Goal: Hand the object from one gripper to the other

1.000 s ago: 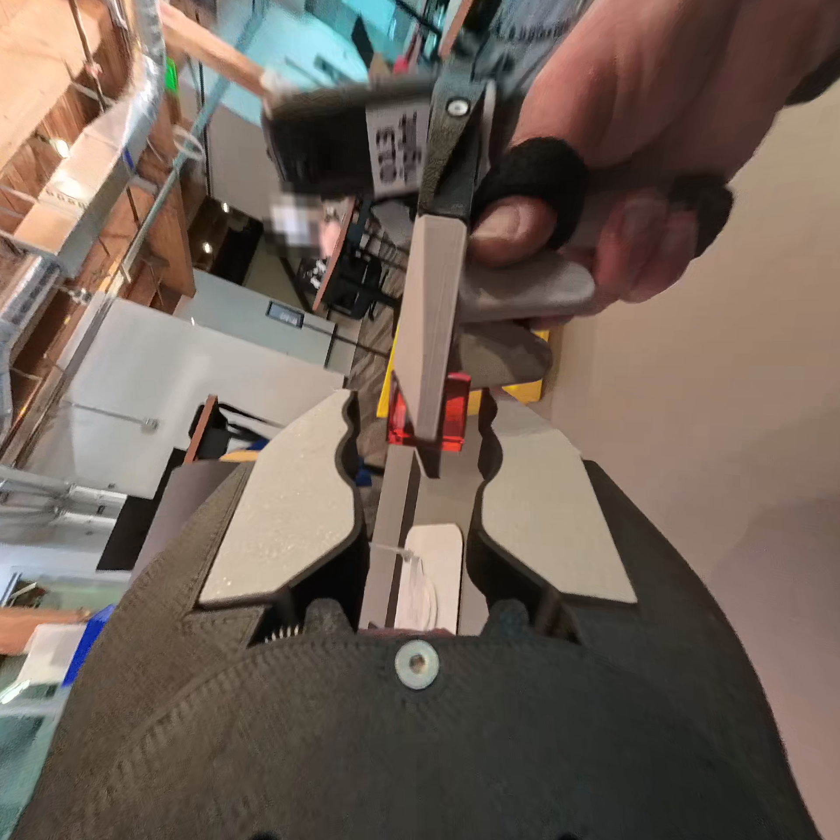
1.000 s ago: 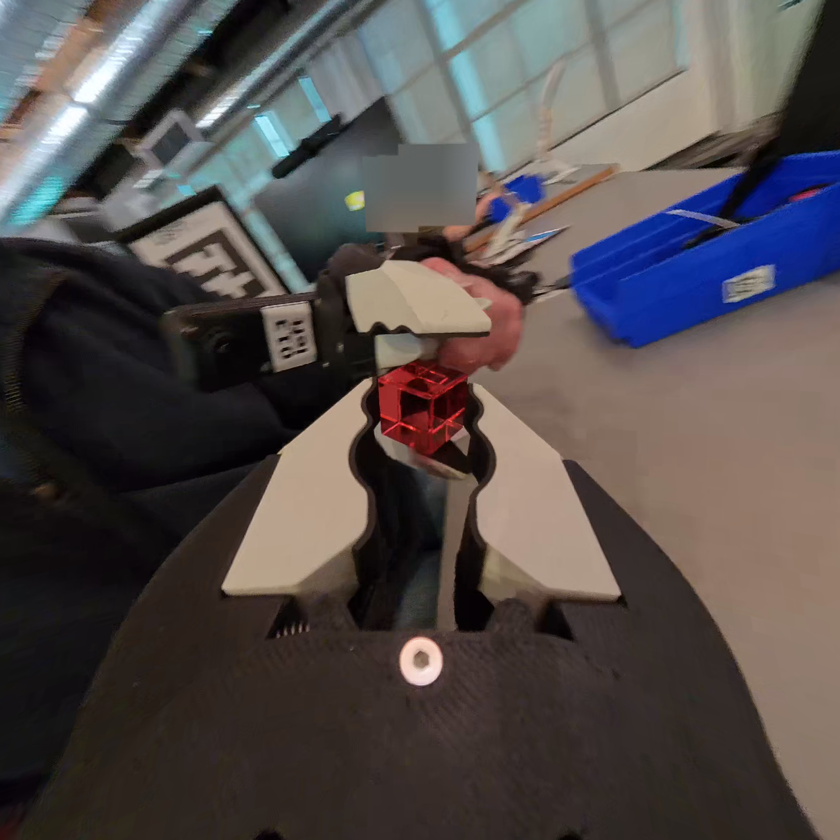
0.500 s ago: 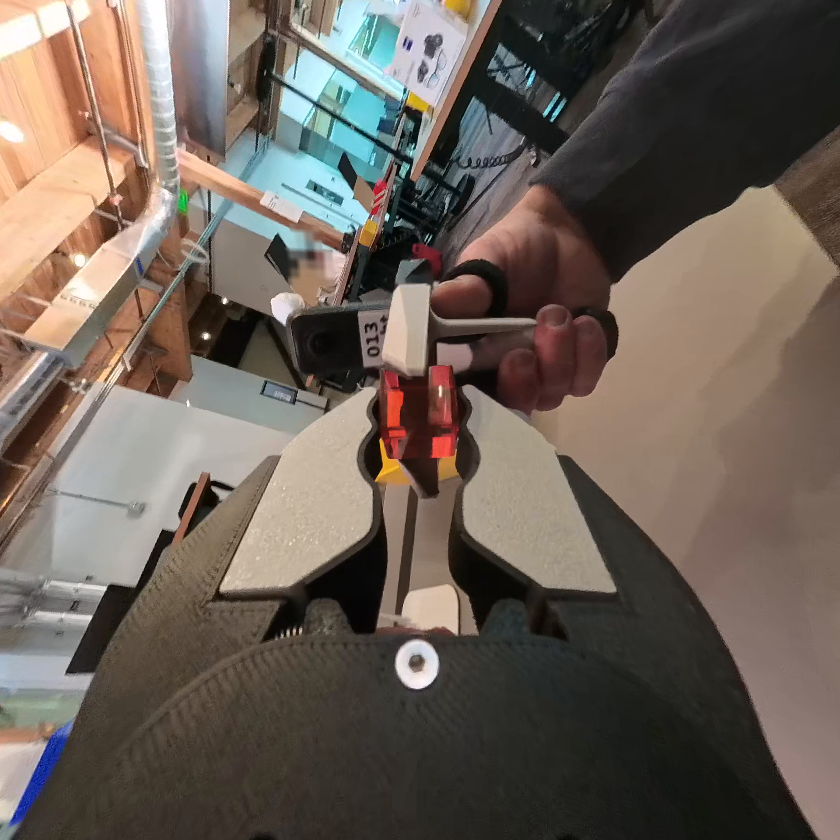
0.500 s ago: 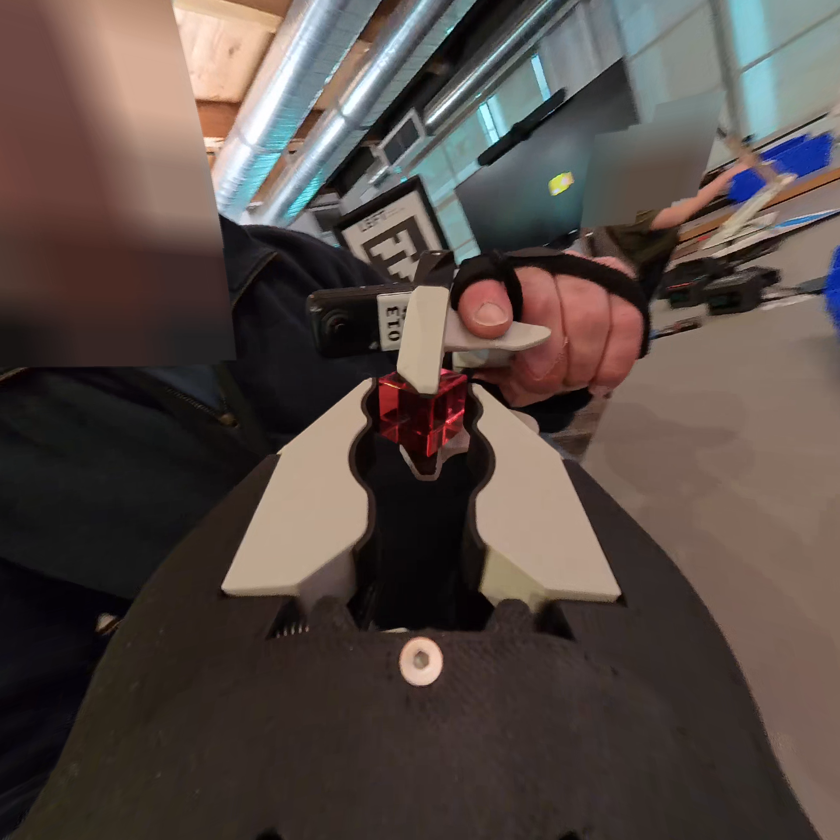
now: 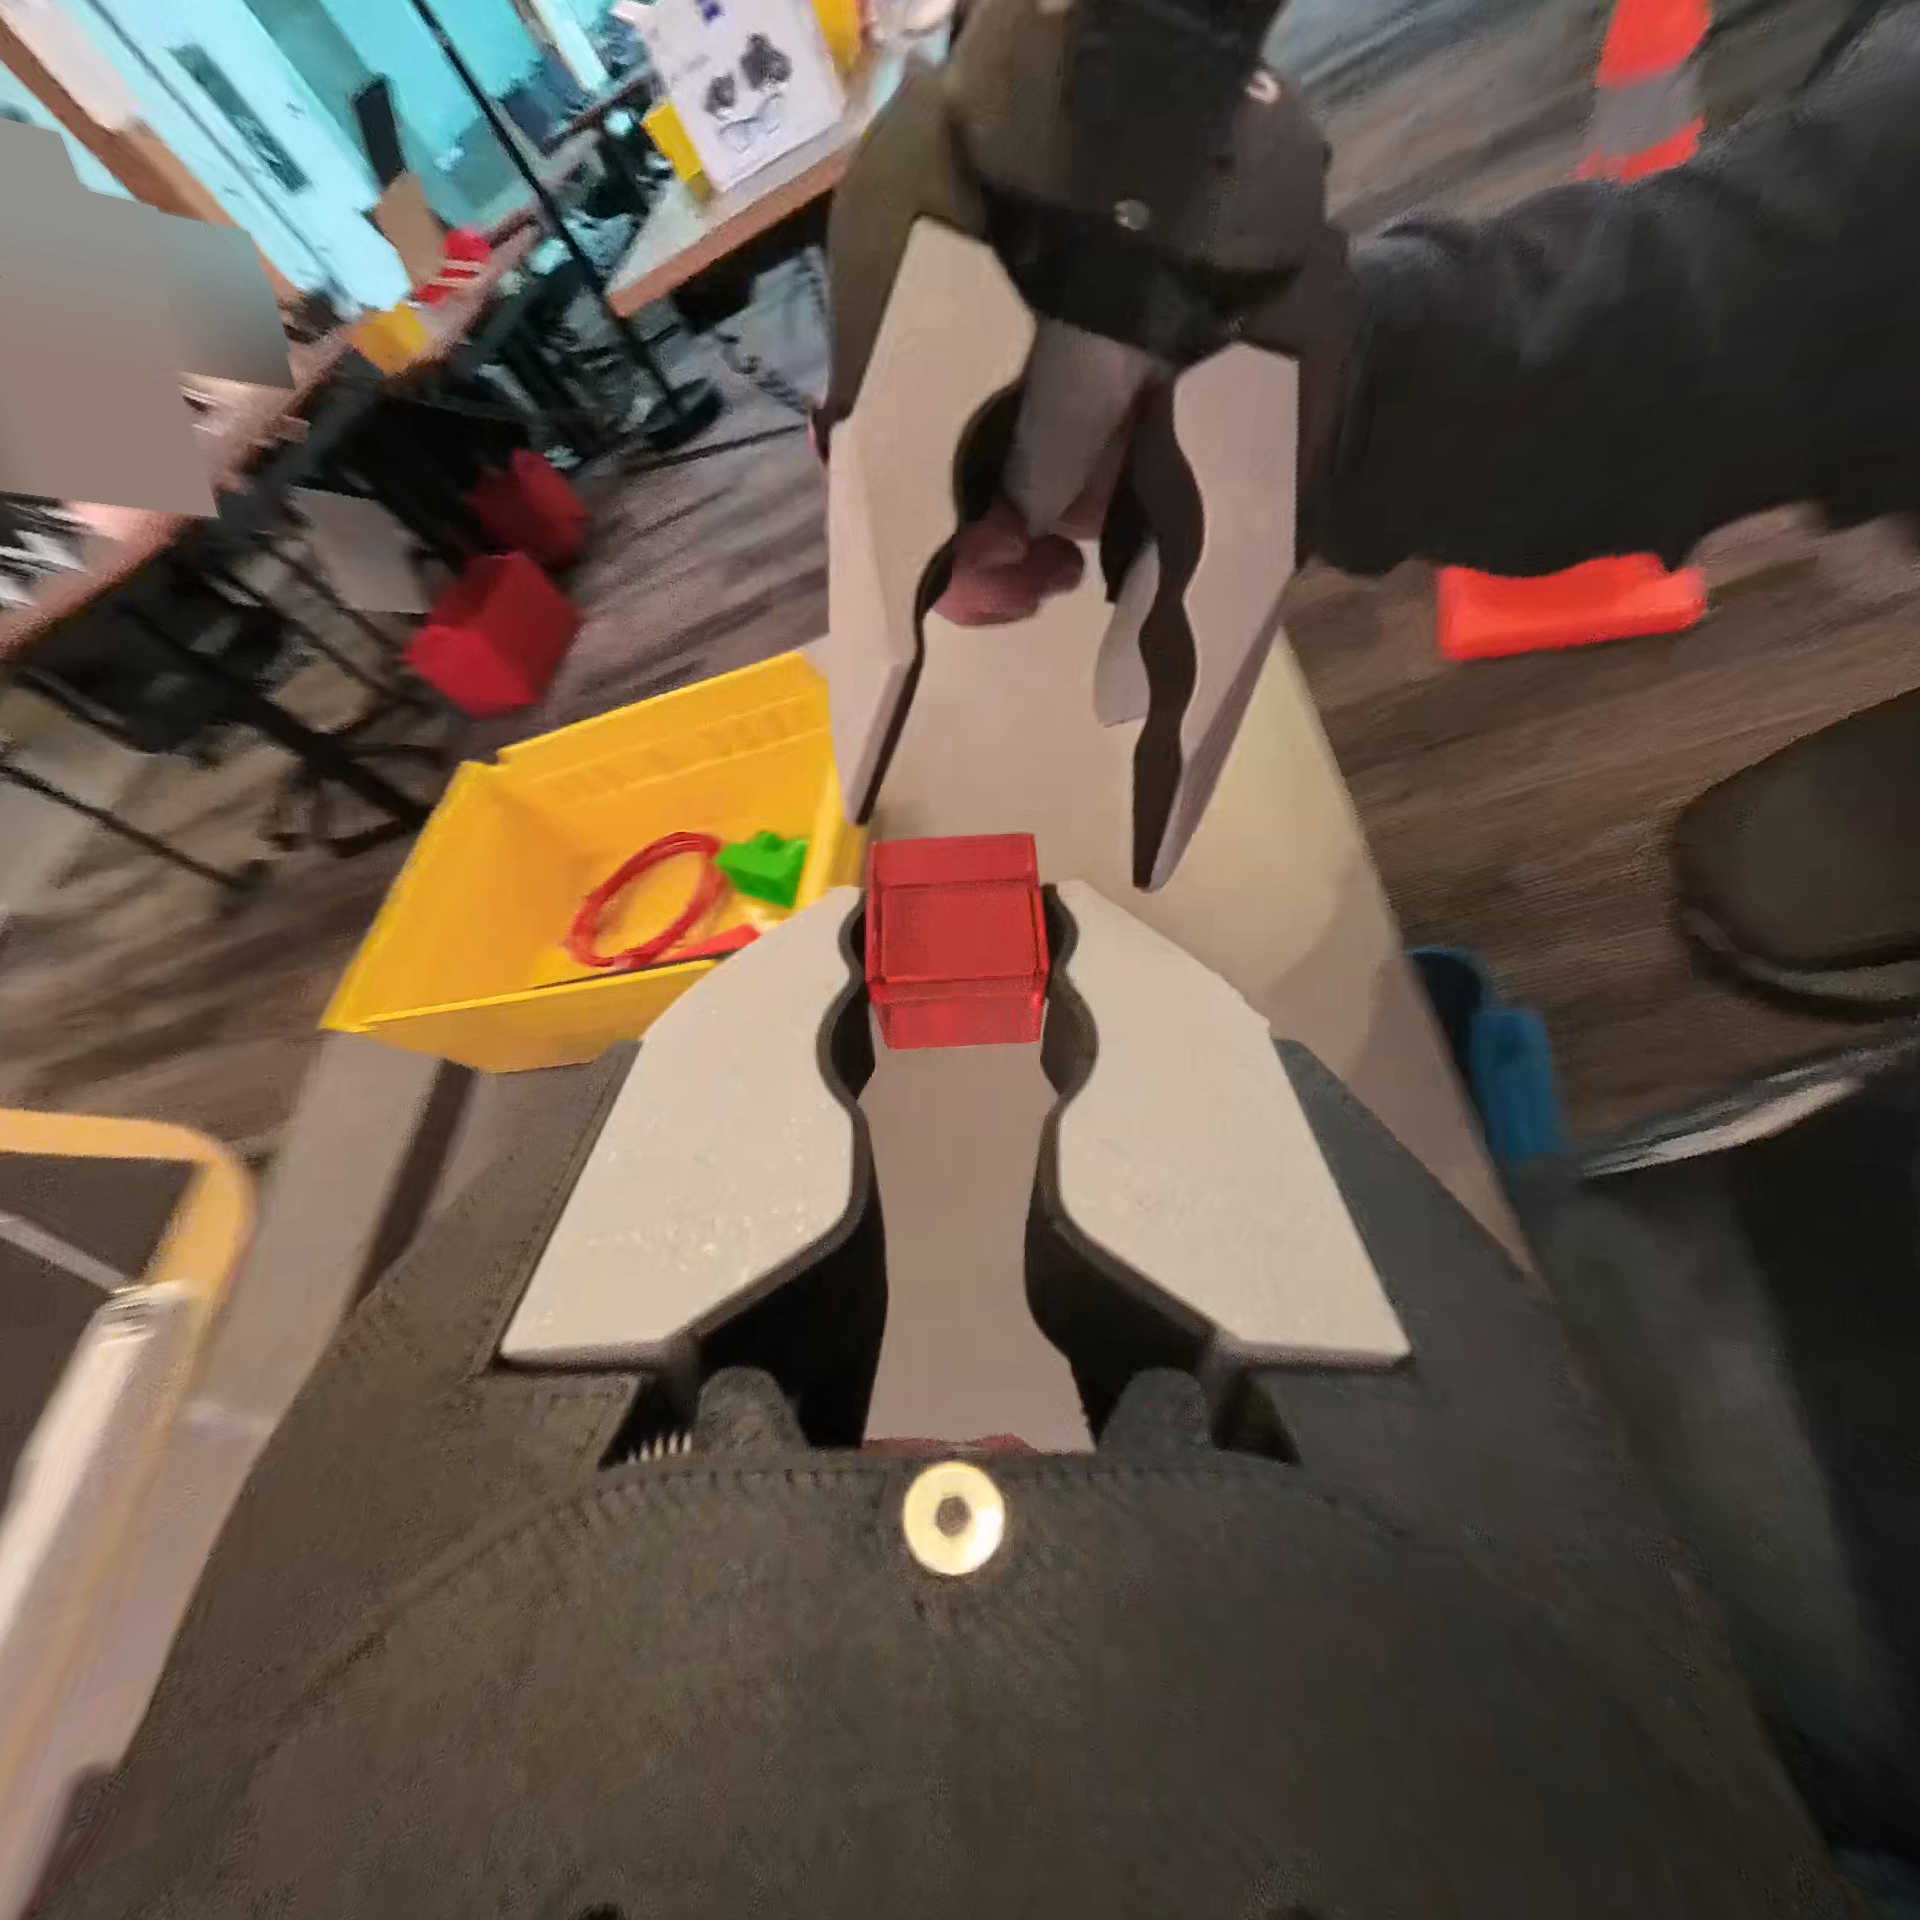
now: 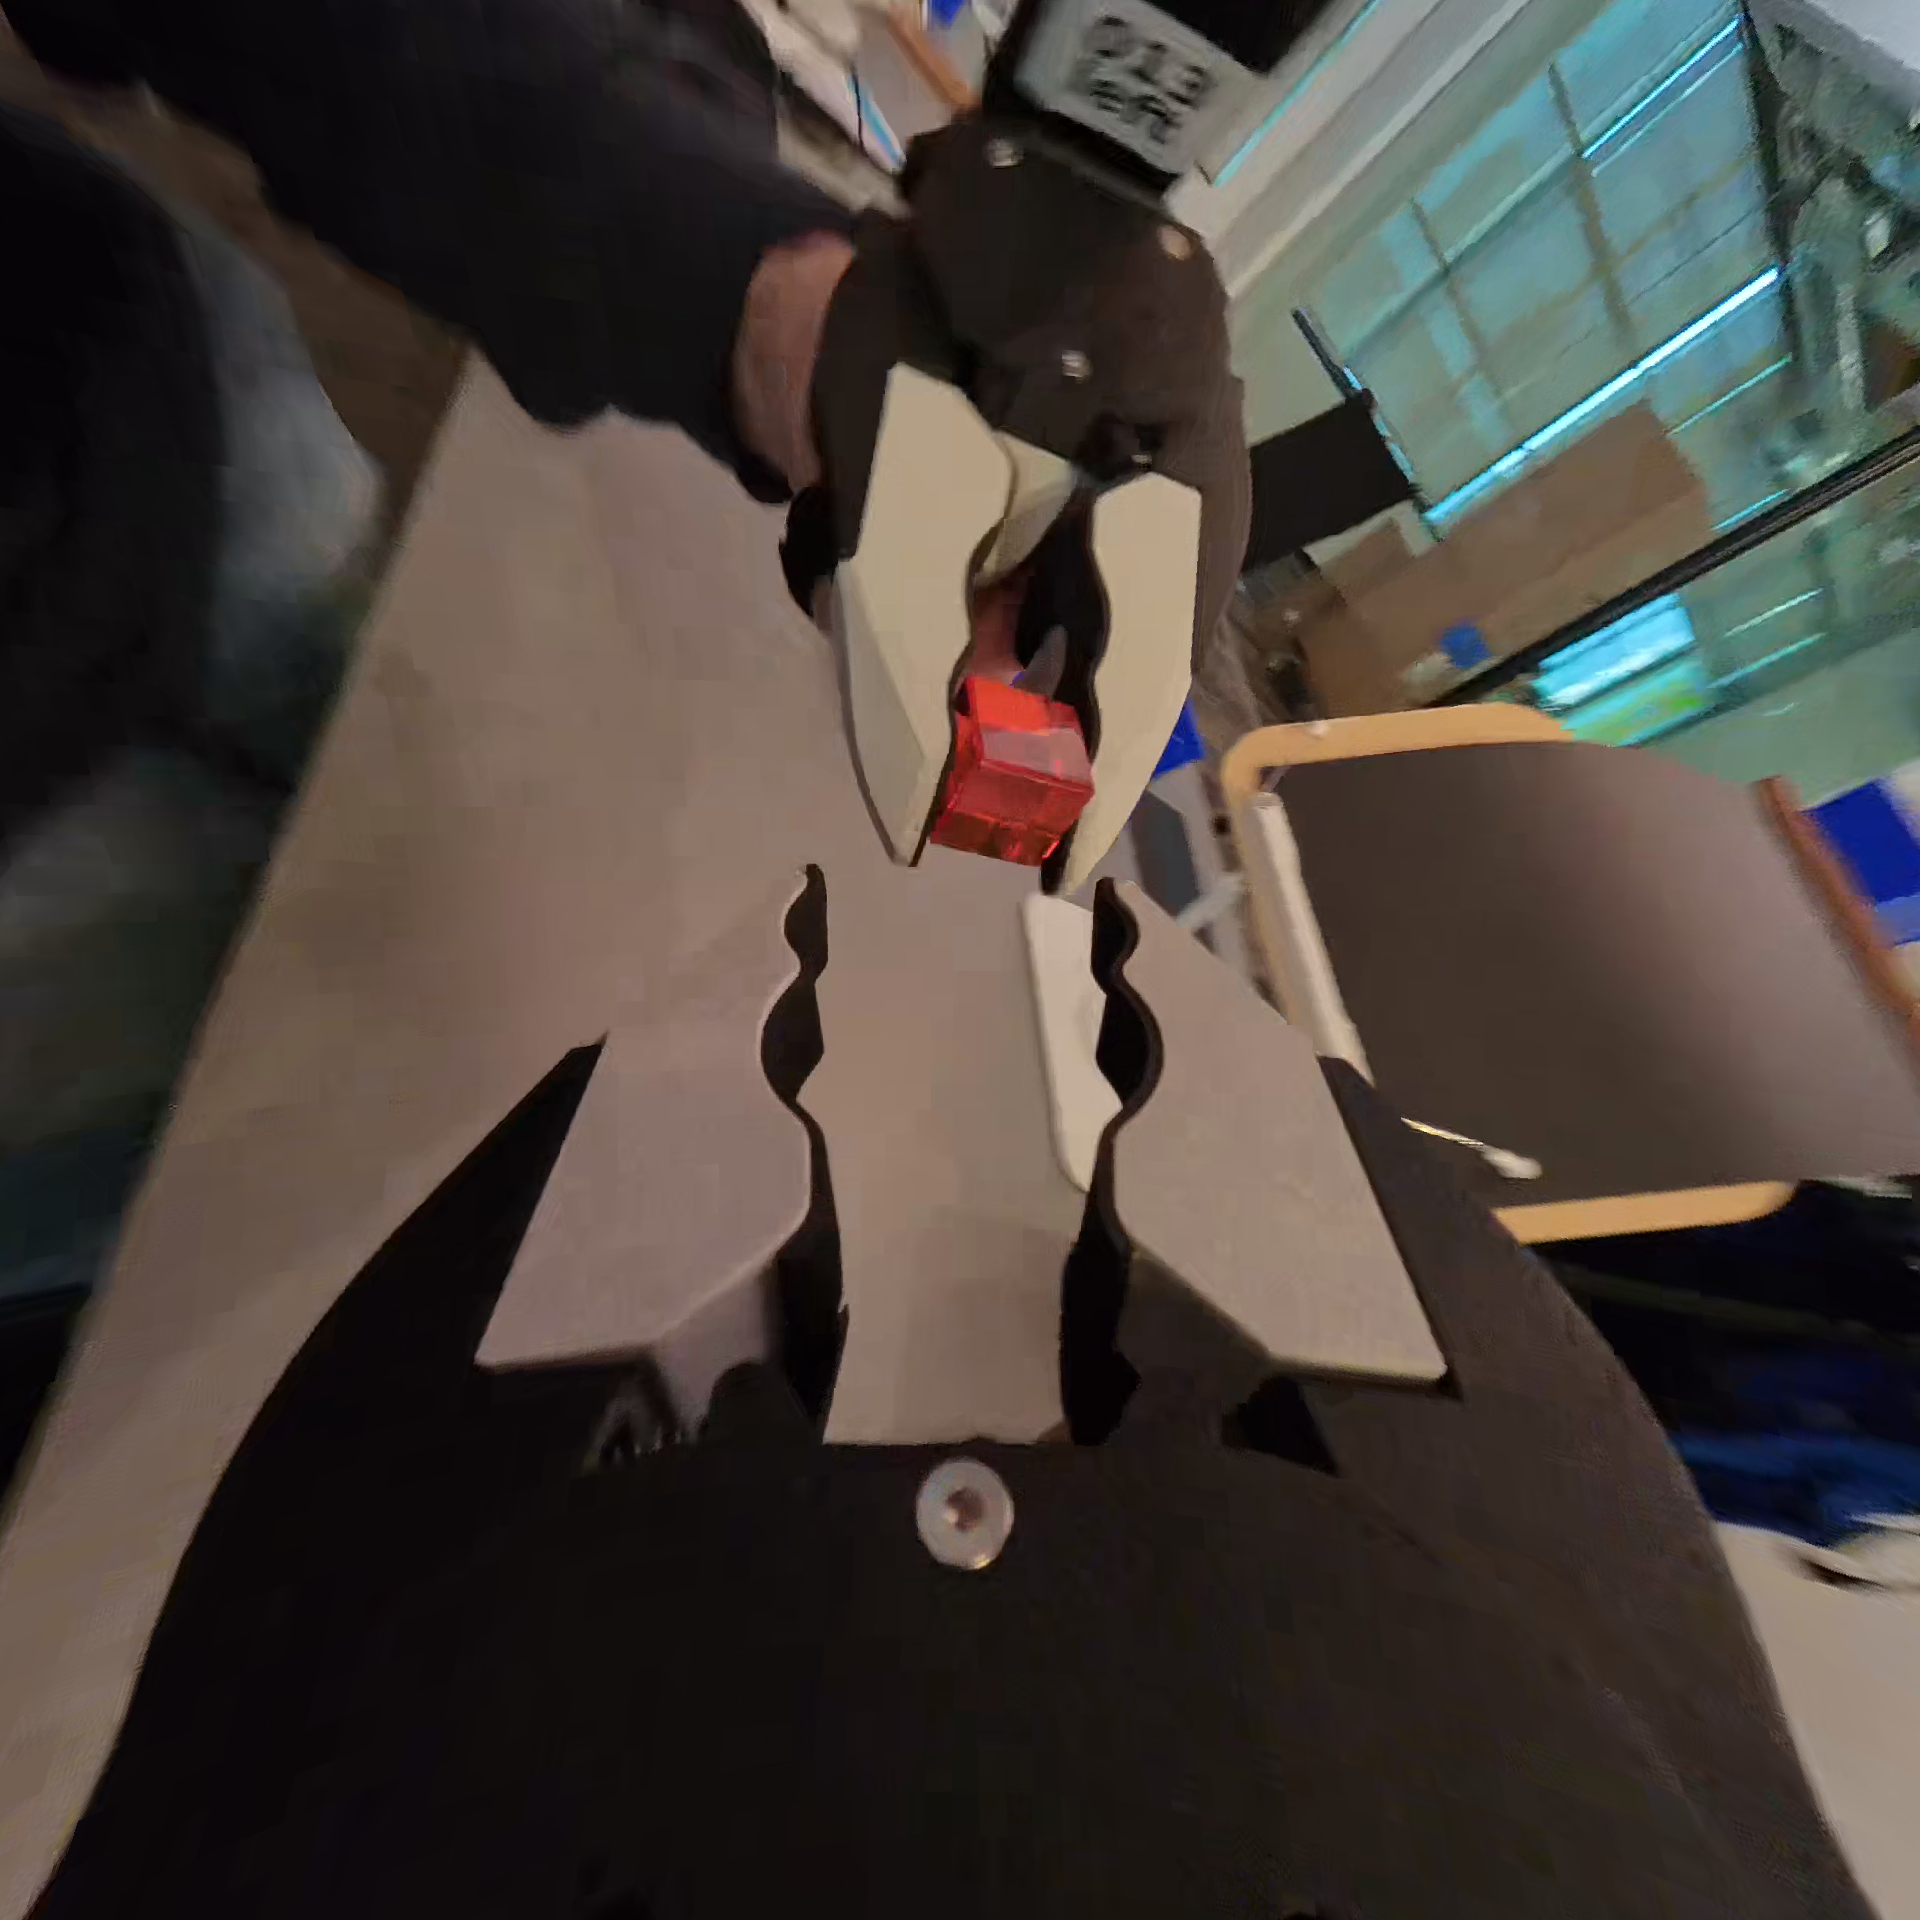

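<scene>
A clear red cube (image 5: 956, 945) sits clamped between the fingertips of my left gripper (image 5: 956, 914), held above the beige table (image 5: 1299, 831). My right gripper (image 5: 1003, 831) shows beyond it in the left wrist view, pointing back at the cube with its jaws apart and empty, just clear of the cube. In the right wrist view my right gripper (image 6: 958, 888) is open with nothing between its fingers. Just ahead of it, the left gripper (image 6: 985, 847) grips the red cube (image 6: 1013, 779). A hand and dark sleeve hold each gripper.
A yellow bin (image 5: 468, 935) with a red ring (image 5: 644, 904) and a green piece (image 5: 764, 868) stands at the table's far left. A wood-framed dark chair (image 6: 1403, 727) stands beside the table. An orange cone base (image 5: 1569, 613) and red boxes (image 5: 488, 634) are on the floor.
Both grippers were clamped on the cube. The right gripper has opened and drawn back a little; the left keeps the cube. Both views have swung down toward the table.
</scene>
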`<state>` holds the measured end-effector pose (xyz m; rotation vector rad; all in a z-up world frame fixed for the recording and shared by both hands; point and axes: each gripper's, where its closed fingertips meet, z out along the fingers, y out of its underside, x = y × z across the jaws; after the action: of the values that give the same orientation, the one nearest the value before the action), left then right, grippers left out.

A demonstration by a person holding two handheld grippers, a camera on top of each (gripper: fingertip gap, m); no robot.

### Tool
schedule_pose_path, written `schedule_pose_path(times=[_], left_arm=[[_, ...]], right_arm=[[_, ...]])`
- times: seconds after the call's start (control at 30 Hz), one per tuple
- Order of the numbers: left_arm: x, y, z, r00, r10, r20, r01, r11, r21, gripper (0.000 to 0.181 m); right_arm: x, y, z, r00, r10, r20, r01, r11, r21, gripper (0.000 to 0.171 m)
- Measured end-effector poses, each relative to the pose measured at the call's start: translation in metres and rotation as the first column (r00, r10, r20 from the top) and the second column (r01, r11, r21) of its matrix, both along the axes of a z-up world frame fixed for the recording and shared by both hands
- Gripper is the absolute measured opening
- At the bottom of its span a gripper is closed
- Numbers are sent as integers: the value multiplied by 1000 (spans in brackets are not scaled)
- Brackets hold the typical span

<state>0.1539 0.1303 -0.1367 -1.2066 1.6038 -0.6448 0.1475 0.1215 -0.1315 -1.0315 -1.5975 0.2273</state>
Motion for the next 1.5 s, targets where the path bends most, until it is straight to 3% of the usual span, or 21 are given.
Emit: schedule_pose_path(times=[0.2,0.37,0.5,0.57,0.8,0.87,0.93,1.0,1.07,1.13,1.23,1.33,1.43,1.5], left_arm=[[5,-9,23,982,-109,156,159,920,-357,29],[12,-24,27,942,-204,267,322,771,-550,28],[15,-37,20,916,-273,295,401,665,-630,28],[16,-41,17,903,-296,311,429,620,-657,28],[17,-41,11,889,-310,336,457,572,-681,29],[18,-37,11,901,-283,327,433,611,-663,37],[19,-24,10,932,-215,290,354,702,-618,55],[15,-13,11,953,-153,263,273,813,-514,59],[11,-3,15,969,-92,231,163,938,-307,60],[9,3,14,987,-44,156,48,999,-24,63],[13,4,11,998,12,60,-30,953,302,66],[20,13,10,992,122,29,-117,819,562,68],[26,18,5,986,166,7,-123,701,703,66],[31,15,-2,988,150,-26,-81,662,745,61]], right_arm=[[-12,6,12,991,-119,59,88,923,376,64],[-23,8,12,986,-159,58,108,853,510,62],[-25,1,12,989,-127,80,69,859,507,30],[-25,-1,10,987,-124,103,57,868,494,28],[-22,1,1,989,-106,106,64,938,341,27],[-21,2,1,993,-96,71,75,965,251,27],[-18,4,0,996,-83,23,80,989,125,27],[-13,6,0,997,-66,-39,64,997,-50,26],[-7,12,0,992,-73,-101,48,972,-231,26],[-1,16,3,978,-78,-193,-10,909,-417,26],[5,21,5,950,-91,-298,-125,766,-631,27],[5,21,2,928,-103,-358,-225,613,-758,26],[3,14,-3,911,-88,-402,-322,457,-829,27],[1,9,-6,906,-71,-416,-360,387,-849,27]])
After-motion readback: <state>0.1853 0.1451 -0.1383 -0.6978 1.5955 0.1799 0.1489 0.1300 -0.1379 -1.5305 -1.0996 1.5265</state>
